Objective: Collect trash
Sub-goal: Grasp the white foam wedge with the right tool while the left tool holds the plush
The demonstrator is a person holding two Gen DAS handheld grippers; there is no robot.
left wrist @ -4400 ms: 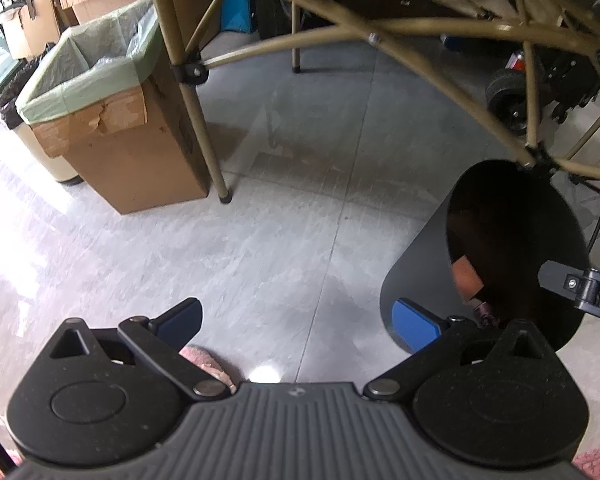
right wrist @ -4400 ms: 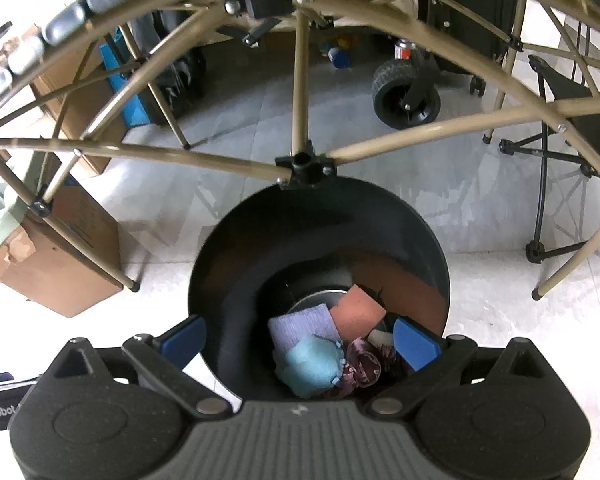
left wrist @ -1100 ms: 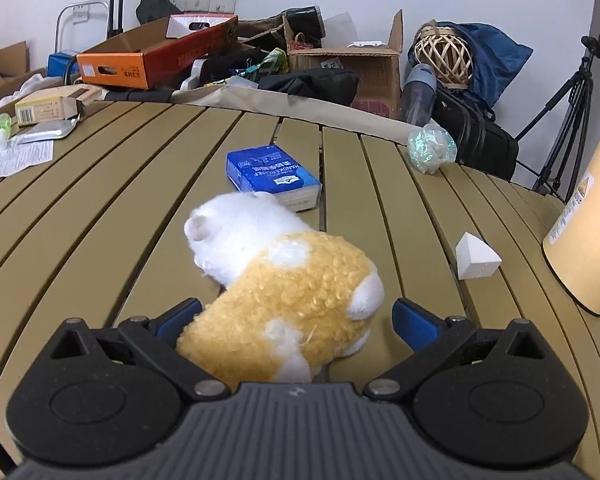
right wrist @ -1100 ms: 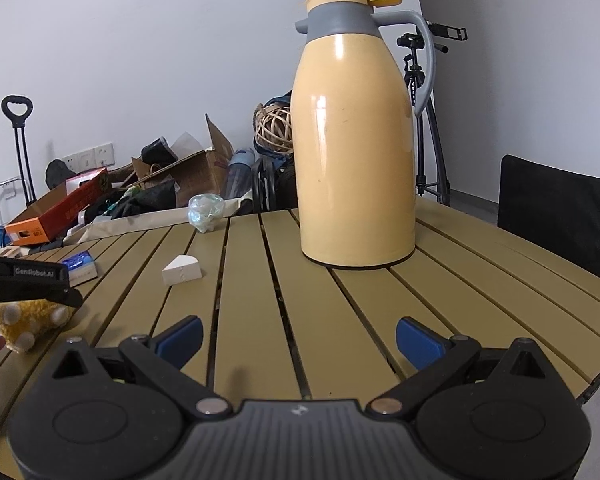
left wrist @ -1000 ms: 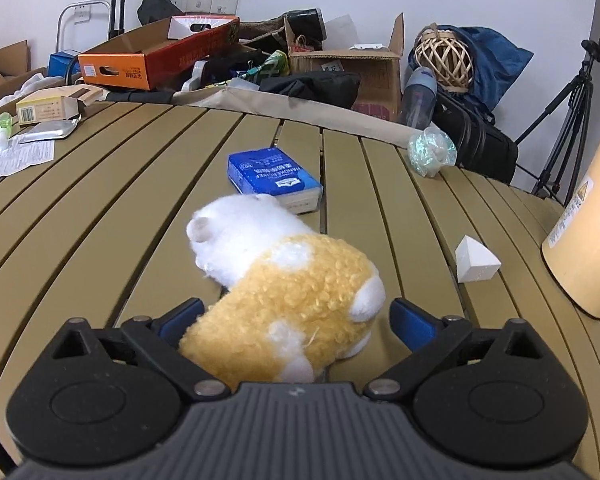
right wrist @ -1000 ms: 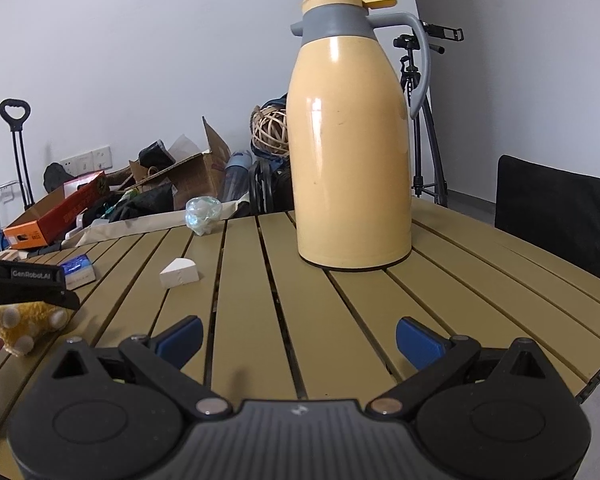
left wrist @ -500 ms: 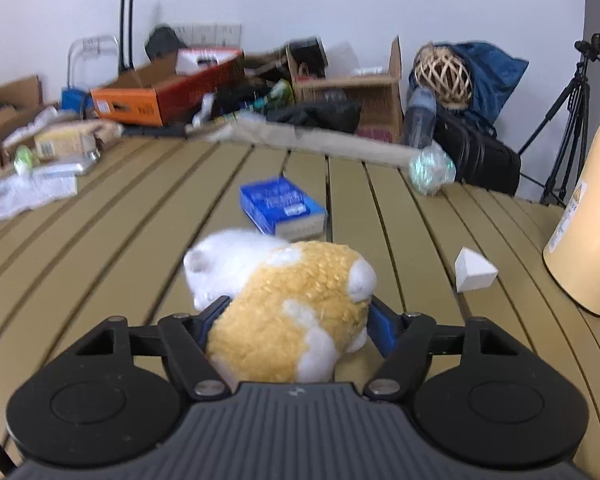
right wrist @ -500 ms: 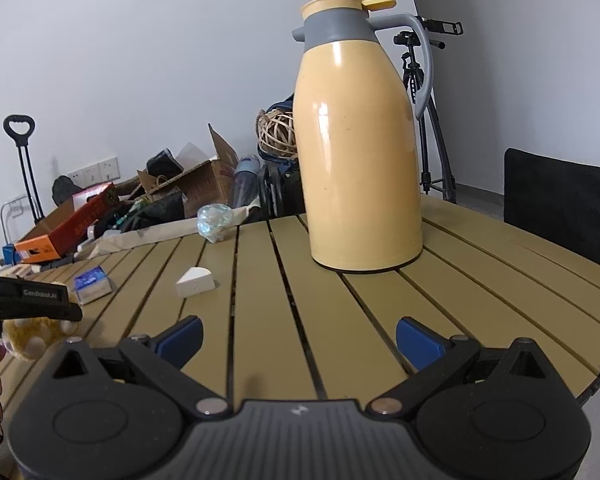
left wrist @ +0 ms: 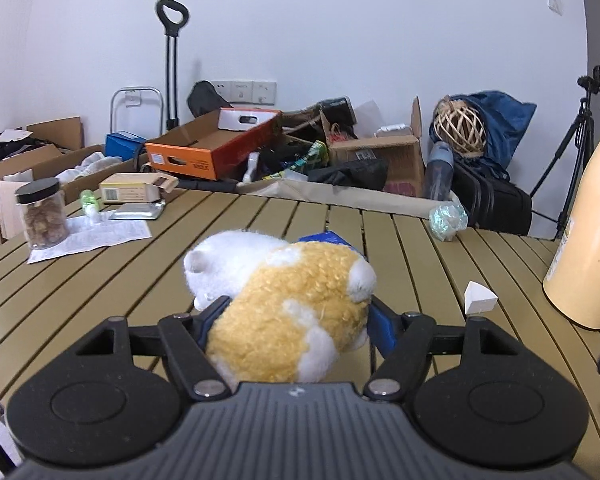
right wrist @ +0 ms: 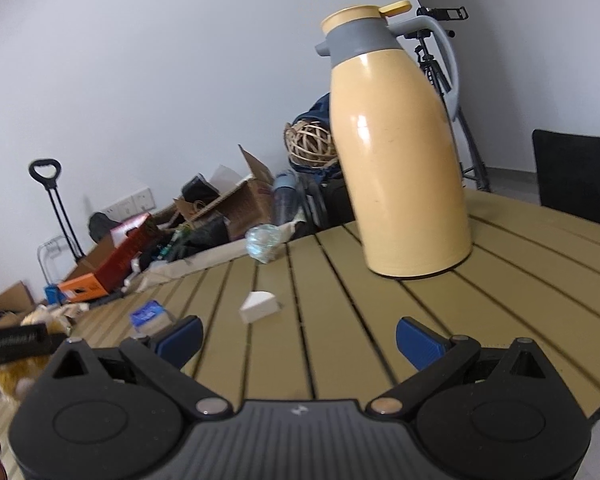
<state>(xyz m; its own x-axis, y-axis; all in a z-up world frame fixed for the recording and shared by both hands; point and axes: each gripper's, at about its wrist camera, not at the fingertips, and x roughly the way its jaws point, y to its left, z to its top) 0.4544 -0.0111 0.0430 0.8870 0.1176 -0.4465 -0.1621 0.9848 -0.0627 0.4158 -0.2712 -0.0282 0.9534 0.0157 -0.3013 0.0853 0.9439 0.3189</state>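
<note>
Ahead of your right gripper (right wrist: 298, 338) the slatted table (right wrist: 340, 320) lies bare between its spread fingers; the white wedge (right wrist: 259, 307) sits just beyond, left of centre. The tall yellow thermos jug (right wrist: 400, 160) blocks the far right. To the left, a blue packet (right wrist: 150, 316) and your left gripper (right wrist: 18, 342), blurred here, crowd the edge. In the left view, a jar (left wrist: 44, 214) and papers (left wrist: 96, 232) fill the far left; open slats run between them and the plush toy (left wrist: 284, 308).

A slatted tan table (left wrist: 100, 280) carries a yellow thermos jug (right wrist: 400, 152), a white wedge (right wrist: 258, 306) and a blue packet (right wrist: 148, 314). A crumpled clear wrapper (left wrist: 446, 216), a dark-lidded jar (left wrist: 44, 212) and printed paper (left wrist: 100, 234) lie toward its far edge.
</note>
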